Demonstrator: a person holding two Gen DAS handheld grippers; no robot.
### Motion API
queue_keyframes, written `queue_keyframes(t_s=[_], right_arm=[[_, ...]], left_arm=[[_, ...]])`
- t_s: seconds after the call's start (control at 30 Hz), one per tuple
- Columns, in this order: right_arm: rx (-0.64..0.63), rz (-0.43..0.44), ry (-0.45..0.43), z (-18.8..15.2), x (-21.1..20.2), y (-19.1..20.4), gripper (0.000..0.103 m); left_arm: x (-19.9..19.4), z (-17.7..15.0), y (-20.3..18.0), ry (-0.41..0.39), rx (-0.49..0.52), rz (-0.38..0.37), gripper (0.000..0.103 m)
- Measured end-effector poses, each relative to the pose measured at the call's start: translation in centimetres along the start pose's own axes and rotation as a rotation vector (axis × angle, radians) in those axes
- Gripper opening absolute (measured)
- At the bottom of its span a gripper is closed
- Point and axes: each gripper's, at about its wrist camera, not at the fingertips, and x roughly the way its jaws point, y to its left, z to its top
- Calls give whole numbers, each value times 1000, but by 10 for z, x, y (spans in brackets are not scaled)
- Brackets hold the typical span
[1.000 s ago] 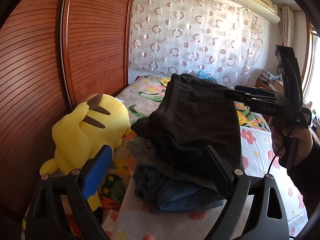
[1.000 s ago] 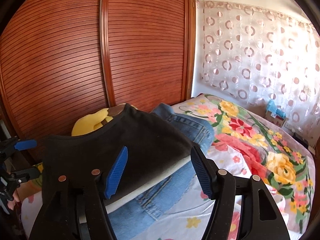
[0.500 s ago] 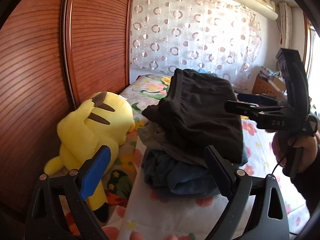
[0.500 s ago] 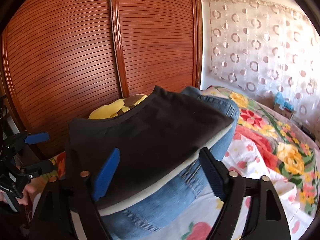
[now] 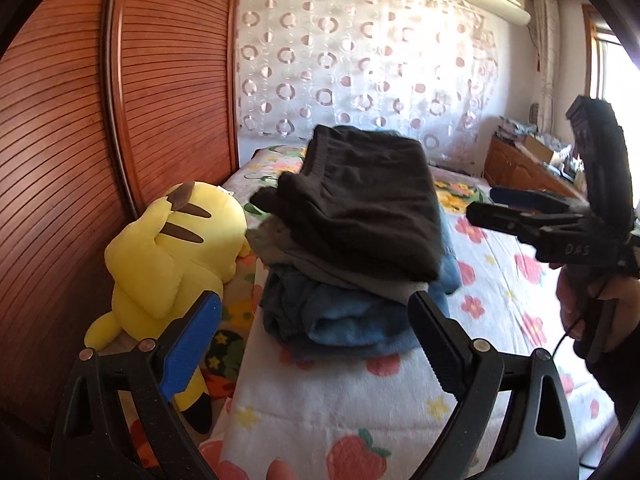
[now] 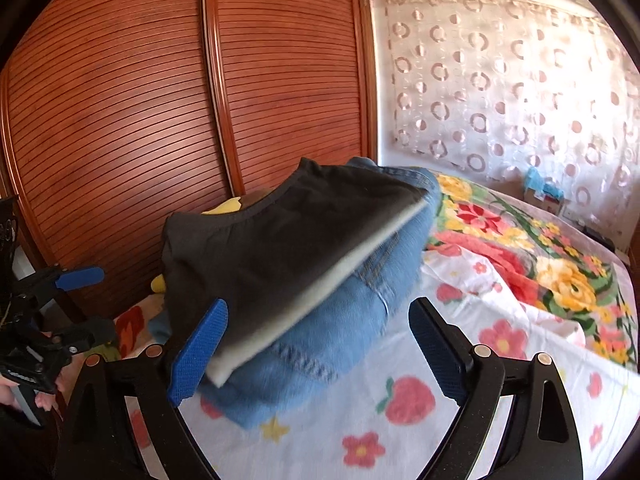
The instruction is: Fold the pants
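Folded black pants [image 5: 368,204] lie on top of a stack of folded clothes, over a grey garment [image 5: 312,264] and blue jeans [image 5: 344,320], on the floral bed sheet [image 5: 360,408]. The stack also shows in the right wrist view, black pants [image 6: 280,240] over jeans [image 6: 332,332]. My left gripper [image 5: 316,340] is open and empty, in front of the stack. My right gripper [image 6: 320,340] is open and empty, close to the stack's edge. It also shows in the left wrist view [image 5: 520,208], to the right of the stack.
A yellow plush toy [image 5: 168,252] lies left of the stack against the wooden wardrobe doors [image 5: 80,160]. A patterned curtain [image 5: 360,80] hangs at the back. A wooden cabinet [image 5: 520,164] stands at the far right. The bed carries a floral quilt [image 6: 520,248].
Both grippers have drawn back from the stack, which now looks smaller and farther off. The stack itself has stayed in place.
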Motion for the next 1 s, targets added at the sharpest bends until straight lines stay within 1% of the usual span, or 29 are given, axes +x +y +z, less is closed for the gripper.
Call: queue_keyframes(t_s=[0.13,0.2,0.33,0.43,0.5,0.6,0.7,0.83,1.0], right_arm=[[23,-28,-4,-15,-26,4,93],[34,-71,-10,-23,-41,6,93],[61,-129,-18,-38,-72,10,93],[86,-172,-30,-51,-102,9,93],[113,-195,-39,-60,-122,9,93],[137,-225,-45,-75,-150,16,93],[158,-265,-55,-88,-173,21,93],[198,-294,-70,-102,-199,27,93],[225,-325,-74,-114,-223,35,93]], left_arm=[[-4,-6,-11,6,18,-29,95],[-5,-9,-19,9,38,-35,95],[-8,-13,-33,14,58,-70,95],[-12,-14,-46,14,71,-108,95],[-18,-15,-56,15,83,-151,95],[-27,-18,-71,19,110,-180,95],[-38,-21,-82,11,115,-220,95],[-51,-25,-102,8,136,-211,95],[-61,-28,-122,10,154,-222,95]])
